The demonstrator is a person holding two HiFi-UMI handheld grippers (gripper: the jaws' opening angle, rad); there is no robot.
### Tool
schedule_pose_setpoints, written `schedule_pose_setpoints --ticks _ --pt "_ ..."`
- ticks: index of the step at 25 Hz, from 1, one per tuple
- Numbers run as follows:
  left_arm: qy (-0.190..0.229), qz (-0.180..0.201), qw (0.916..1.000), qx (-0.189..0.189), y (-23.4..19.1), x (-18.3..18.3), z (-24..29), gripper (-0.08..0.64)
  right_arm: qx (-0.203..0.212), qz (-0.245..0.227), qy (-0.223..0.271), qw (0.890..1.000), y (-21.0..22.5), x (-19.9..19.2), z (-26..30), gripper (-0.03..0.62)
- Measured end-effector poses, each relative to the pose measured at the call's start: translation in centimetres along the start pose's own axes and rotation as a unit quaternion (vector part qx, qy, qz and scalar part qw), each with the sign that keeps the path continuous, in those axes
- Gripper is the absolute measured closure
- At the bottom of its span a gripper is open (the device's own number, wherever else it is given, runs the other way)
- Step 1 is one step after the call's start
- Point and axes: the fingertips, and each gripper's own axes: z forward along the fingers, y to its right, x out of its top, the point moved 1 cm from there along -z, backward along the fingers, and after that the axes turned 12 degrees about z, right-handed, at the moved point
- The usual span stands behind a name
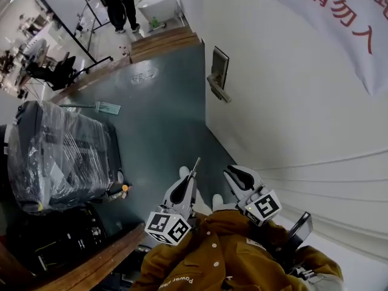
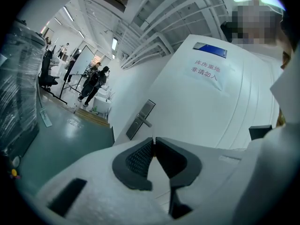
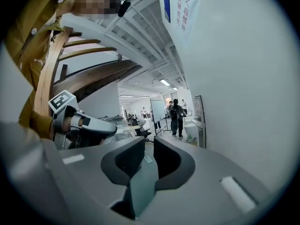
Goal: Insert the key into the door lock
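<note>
The door lock [image 1: 218,74], a dark metal plate with a lever handle, is mounted on the white door [image 1: 291,102] ahead of both grippers. It also shows as the lock [image 2: 140,120] in the left gripper view and as the lock [image 3: 200,121] at the right of the right gripper view. My left gripper [image 1: 193,173] is shut on a thin metal key [image 1: 195,165] that sticks out past its tips toward the door. It is well short of the lock. My right gripper [image 1: 232,173] hangs beside it, open a little, with nothing between its jaws.
A plastic-wrapped black case [image 1: 60,153] stands on the green floor [image 1: 157,120] at the left. A wooden step [image 1: 163,41] lies past the door, with people [image 1: 118,5] beyond it. A wooden rail [image 1: 91,265] runs at the lower left. A paper sign [image 2: 205,70] hangs on the door.
</note>
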Motion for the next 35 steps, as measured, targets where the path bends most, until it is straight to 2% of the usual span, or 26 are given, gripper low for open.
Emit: schedule_pose_setpoints --ticks 4,13,18,20,24,29,32,33,35 --pt "-0.014 -0.021 0.9991 -0.035 -4.3 2.1 4.3 0.534 -0.035 -0.004 0.004 0.999 1.8 1.5 4.1 0.526" --pt "-0.039 -0.017 0.9923 -0.116 -11.1 7.7 10.4 0.534 -0.144 -0.032 0.048 0.988 4.9 6.8 10.8 0.546" --pt "-0.055 -0.070 0.9856 -0.144 -13.4 7.8 13.0 0.534 -0.169 -0.040 0.053 0.983 5.7 7.5 12.8 0.586" --pt "-0.067 -0.114 0.9779 -0.162 -13.8 6.9 14.5 0.535 -0.169 -0.040 0.051 0.983 6.3 7.6 13.5 0.586" --pt "-0.094 -0.242 0.9500 -0.174 -15.5 3.6 18.6 0.534 -0.174 -0.046 0.043 0.983 7.9 7.8 13.9 0.586" --pt "-0.092 -0.316 0.9236 -0.196 -15.9 1.7 23.7 0.534 -0.182 -0.040 0.050 0.981 9.4 8.0 13.7 0.586" --pt "-0.098 -0.374 0.8963 -0.218 -14.3 1.4 26.4 0.534 -0.175 -0.080 0.066 0.979 9.8 8.6 13.7 0.586" --pt "-0.104 -0.377 0.8935 -0.220 -14.2 1.1 27.2 0.534 -0.173 -0.089 0.063 0.979 9.9 8.6 13.9 0.586" --pt "-0.118 -0.367 0.8966 -0.219 -14.9 0.1 28.9 0.534 -0.170 -0.099 0.050 0.979 9.9 8.1 14.0 0.586"
